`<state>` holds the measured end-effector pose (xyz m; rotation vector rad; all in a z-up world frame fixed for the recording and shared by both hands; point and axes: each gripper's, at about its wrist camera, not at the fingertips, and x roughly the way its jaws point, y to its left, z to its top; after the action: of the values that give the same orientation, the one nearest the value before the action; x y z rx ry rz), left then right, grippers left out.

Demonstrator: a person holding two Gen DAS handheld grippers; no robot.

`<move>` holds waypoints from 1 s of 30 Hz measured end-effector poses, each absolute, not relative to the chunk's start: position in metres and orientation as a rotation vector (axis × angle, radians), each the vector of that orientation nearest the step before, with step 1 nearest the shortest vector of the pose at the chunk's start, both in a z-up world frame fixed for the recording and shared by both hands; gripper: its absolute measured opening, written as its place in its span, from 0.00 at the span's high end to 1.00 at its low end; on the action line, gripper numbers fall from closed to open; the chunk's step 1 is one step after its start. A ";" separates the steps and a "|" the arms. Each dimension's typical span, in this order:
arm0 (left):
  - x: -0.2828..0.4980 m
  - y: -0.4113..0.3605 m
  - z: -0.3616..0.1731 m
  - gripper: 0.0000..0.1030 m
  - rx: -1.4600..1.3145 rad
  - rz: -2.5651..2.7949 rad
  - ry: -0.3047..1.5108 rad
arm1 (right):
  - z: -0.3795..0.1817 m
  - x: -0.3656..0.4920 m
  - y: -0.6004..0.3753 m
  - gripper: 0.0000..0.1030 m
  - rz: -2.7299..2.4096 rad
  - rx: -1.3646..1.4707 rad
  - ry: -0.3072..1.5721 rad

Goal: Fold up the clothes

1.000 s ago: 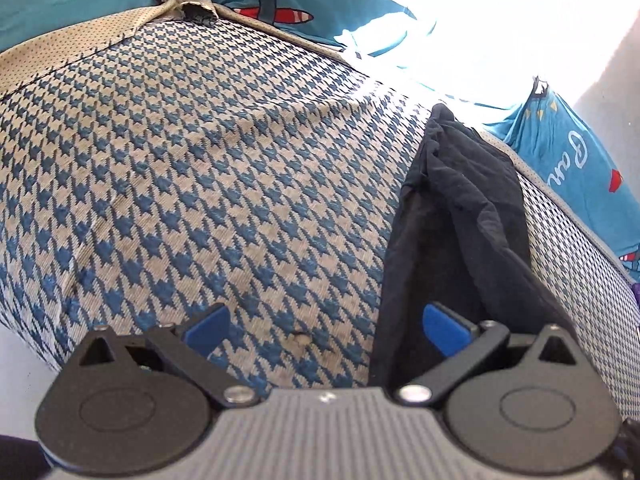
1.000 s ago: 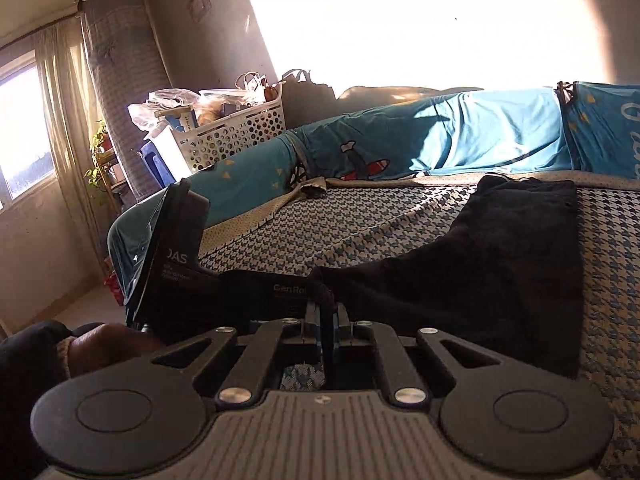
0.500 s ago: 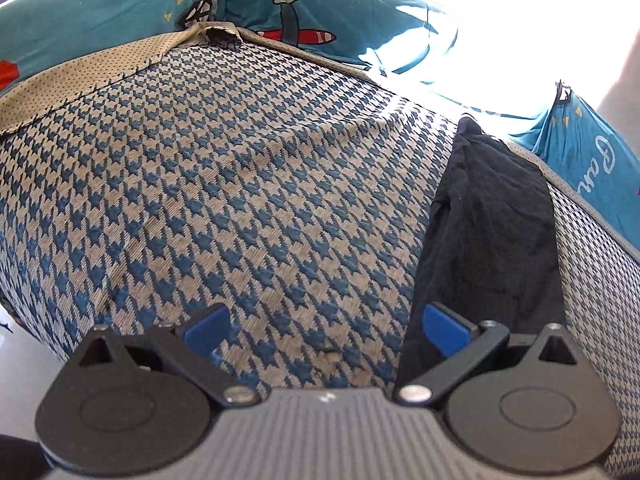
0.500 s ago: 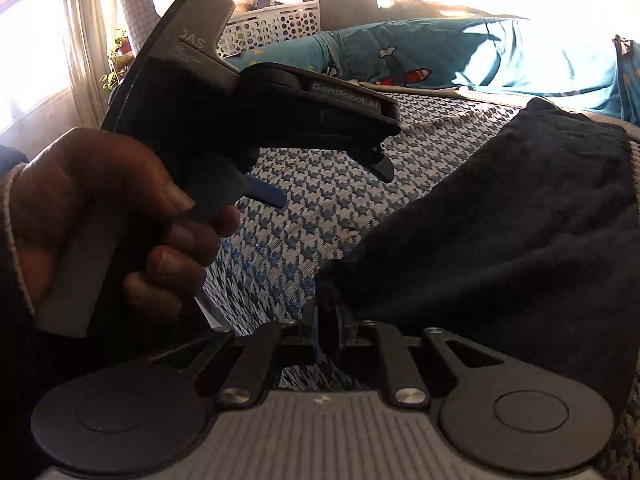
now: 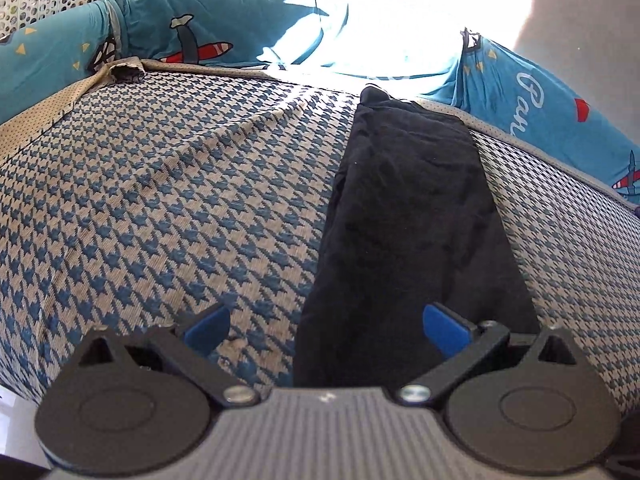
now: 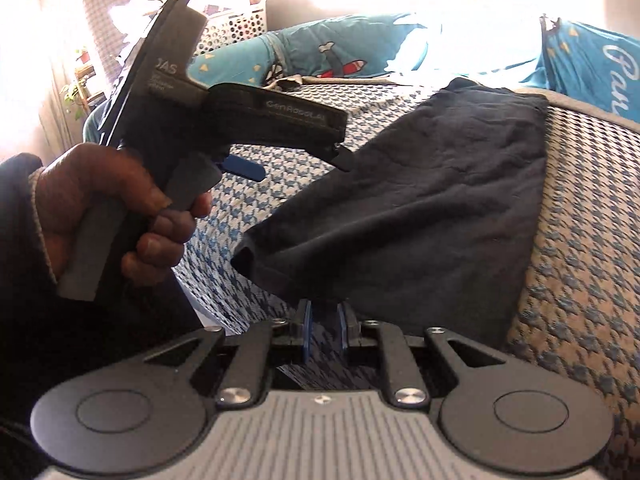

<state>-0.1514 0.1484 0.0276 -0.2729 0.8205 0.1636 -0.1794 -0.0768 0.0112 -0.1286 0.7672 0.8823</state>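
Note:
A dark garment (image 5: 408, 208) lies as a long folded strip on the blue-and-beige houndstooth bed cover (image 5: 160, 200). My left gripper (image 5: 325, 326) stands wide open above the garment's near end, with the cloth's left edge between its blue pads (image 5: 206, 324). In the right wrist view the garment (image 6: 420, 208) spreads flat, and a hand holds the left gripper (image 6: 296, 166) just over its left edge. My right gripper (image 6: 324, 324) sits low at the near hem. Its jaws are opening to a narrow gap that shows bed cover, and no cloth is pinched.
Teal cushions with plane prints (image 5: 240, 28) line the far side of the bed. A white laundry basket (image 6: 236, 24) stands behind them, with a curtained window (image 6: 40, 40) and plants at the left. The bed's edge (image 5: 16, 380) drops off at the lower left.
My right gripper sank toward the bed and its pads parted from the hem they pinched; the garment now lies flat. My left gripper shifted right, over the garment's near end.

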 end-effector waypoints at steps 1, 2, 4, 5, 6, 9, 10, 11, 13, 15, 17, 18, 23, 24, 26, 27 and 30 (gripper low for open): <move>-0.151 0.145 0.028 0.00 -0.267 0.148 0.818 | 0.012 -0.177 -0.081 0.84 0.853 -0.122 0.772; -0.151 0.142 0.027 0.00 -0.261 0.134 0.816 | 0.012 -0.175 -0.085 0.83 0.827 -0.113 0.777; -0.149 0.136 0.026 0.00 -0.254 0.109 0.817 | 0.012 -0.172 -0.093 0.81 0.776 -0.089 0.789; -0.148 0.134 0.025 0.00 -0.254 0.099 0.820 | 0.012 -0.170 -0.098 0.81 0.752 -0.068 0.799; -0.147 0.133 0.024 0.00 -0.255 0.090 0.823 | 0.012 -0.168 -0.104 0.81 0.730 -0.045 0.809; -0.145 0.130 0.021 0.00 -0.261 0.077 0.832 | 0.012 -0.162 -0.119 0.80 0.663 0.023 0.838; -0.144 0.129 0.020 0.00 -0.262 0.076 0.835 | 0.012 -0.160 -0.124 0.79 0.641 0.046 0.848; -0.144 0.128 0.020 0.00 -0.263 0.075 0.838 | 0.011 -0.158 -0.128 0.78 0.626 0.065 0.854; -0.143 0.127 0.018 0.00 -0.266 0.072 0.845 | 0.010 -0.153 -0.136 0.75 0.581 0.112 0.874; -0.141 0.126 0.016 0.00 -0.268 0.070 0.851 | 0.006 -0.149 -0.144 0.74 0.559 0.171 0.904; -0.140 0.126 0.016 0.00 -0.279 0.070 0.851 | 0.003 -0.145 -0.151 0.74 0.545 0.232 0.933; -0.139 0.128 0.015 0.00 -0.288 0.075 0.850 | 0.001 -0.144 -0.154 0.74 0.545 0.270 0.945; -0.137 0.137 0.013 0.00 -0.352 0.098 0.851 | -0.008 -0.136 -0.165 0.74 0.562 0.426 0.988; -0.137 0.138 0.012 0.00 -0.358 0.105 0.853 | -0.010 -0.135 -0.165 0.74 0.566 0.442 0.997; -0.136 0.140 0.011 0.00 -0.359 0.125 0.854 | -0.012 -0.134 -0.164 0.74 0.572 0.458 1.007; -0.136 0.140 0.011 0.00 -0.361 0.133 0.854 | -0.013 -0.134 -0.163 0.74 0.575 0.454 1.006; -0.134 0.143 0.009 0.00 -0.368 0.156 0.862 | -0.012 -0.134 -0.158 0.72 0.588 0.433 0.997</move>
<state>-0.1335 0.1428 0.0086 -0.3681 0.8618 0.1558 -0.1345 -0.1582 -0.0122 0.4334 0.9970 0.5885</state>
